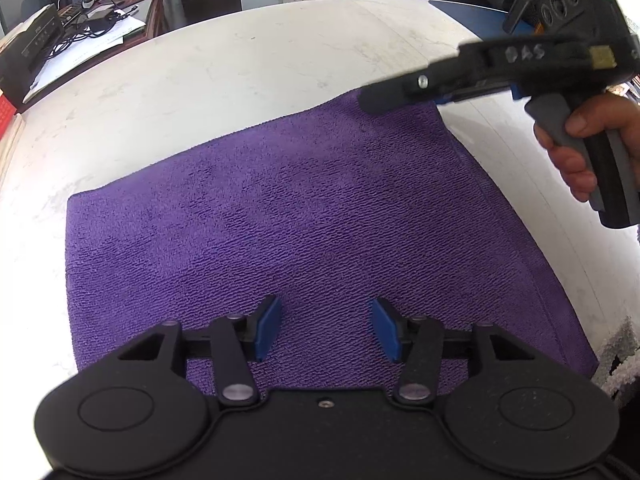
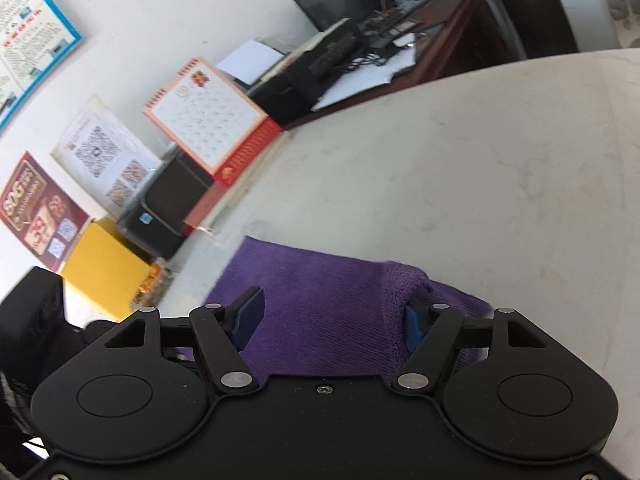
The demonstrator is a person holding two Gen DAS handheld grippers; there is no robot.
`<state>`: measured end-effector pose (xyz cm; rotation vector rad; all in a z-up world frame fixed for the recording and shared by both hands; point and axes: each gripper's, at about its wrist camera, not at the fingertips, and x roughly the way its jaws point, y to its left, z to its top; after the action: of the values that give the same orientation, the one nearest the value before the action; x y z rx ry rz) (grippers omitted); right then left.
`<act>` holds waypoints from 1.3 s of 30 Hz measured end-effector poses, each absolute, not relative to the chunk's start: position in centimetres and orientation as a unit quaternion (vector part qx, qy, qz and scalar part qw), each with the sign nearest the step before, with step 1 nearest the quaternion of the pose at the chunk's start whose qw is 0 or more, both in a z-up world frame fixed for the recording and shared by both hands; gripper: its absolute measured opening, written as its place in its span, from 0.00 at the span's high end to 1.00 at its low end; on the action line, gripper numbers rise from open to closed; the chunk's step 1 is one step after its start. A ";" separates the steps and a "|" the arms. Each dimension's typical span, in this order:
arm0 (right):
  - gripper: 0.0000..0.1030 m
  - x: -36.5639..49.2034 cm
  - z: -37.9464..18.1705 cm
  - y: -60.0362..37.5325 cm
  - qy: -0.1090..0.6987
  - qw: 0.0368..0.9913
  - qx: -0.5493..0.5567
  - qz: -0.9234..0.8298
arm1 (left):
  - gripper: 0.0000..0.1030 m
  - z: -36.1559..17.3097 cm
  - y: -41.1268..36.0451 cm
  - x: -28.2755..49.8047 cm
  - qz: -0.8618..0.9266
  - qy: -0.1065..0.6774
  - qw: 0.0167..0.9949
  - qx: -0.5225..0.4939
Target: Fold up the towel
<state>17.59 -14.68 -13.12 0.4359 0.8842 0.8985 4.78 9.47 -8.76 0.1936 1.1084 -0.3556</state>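
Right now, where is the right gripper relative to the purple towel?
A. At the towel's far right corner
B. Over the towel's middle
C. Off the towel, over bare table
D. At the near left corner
A: in the left wrist view the right gripper reaches to the far right corner of the purple towel, jaws open in its own view.

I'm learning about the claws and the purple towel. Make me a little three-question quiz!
1. True or false: the purple towel lies on a white table.
2. Which claw is at the towel's far corner? A) the left claw B) the right claw
3. Fill in: the left claw's blue pads are spread ____, with nothing between them but the flat towel underneath.

Key: 1 true. 2 B, the right claw has a bunched bit of towel lying over one pad. 3 open.
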 end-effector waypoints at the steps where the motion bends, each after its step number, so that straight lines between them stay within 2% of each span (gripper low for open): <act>1: 0.34 17.6 -13.4 -14.9 0.416 0.787 0.203 0.407 | 0.53 -8.8 9.5 4.8 -0.168 0.523 0.830 0.092; 4: 0.37 18.0 -13.8 -15.4 0.422 0.787 0.219 0.393 | 0.53 -8.7 9.6 4.5 -0.170 0.527 0.827 0.093; 5: 0.42 18.1 -13.8 -15.3 0.422 0.790 0.216 0.389 | 0.53 -8.7 9.7 4.6 -0.170 0.529 0.826 0.094; 7: 0.55 18.5 -13.8 -15.2 0.425 0.794 0.211 0.380 | 0.53 -8.4 9.5 4.1 -0.169 0.531 0.825 0.094; 9: 0.75 18.7 -14.0 -15.1 0.429 0.797 0.208 0.371 | 0.53 -8.2 9.9 3.7 -0.162 0.532 0.826 0.092; 10: 0.80 18.8 -14.1 -15.2 0.430 0.798 0.207 0.367 | 0.53 -8.2 10.1 3.9 -0.158 0.532 0.827 0.091; 12: 0.97 18.6 -14.1 -15.3 0.432 0.800 0.205 0.363 | 0.53 -8.2 11.0 3.9 -0.143 0.534 0.829 0.084; 39: 0.98 17.6 -13.2 -16.2 0.459 0.809 0.186 0.316 | 0.53 -8.1 14.2 4.8 -0.114 0.530 0.838 0.062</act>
<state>17.55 -16.18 -13.18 0.3984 0.9823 0.6759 4.84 14.23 -8.13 0.1321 1.1202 -0.2408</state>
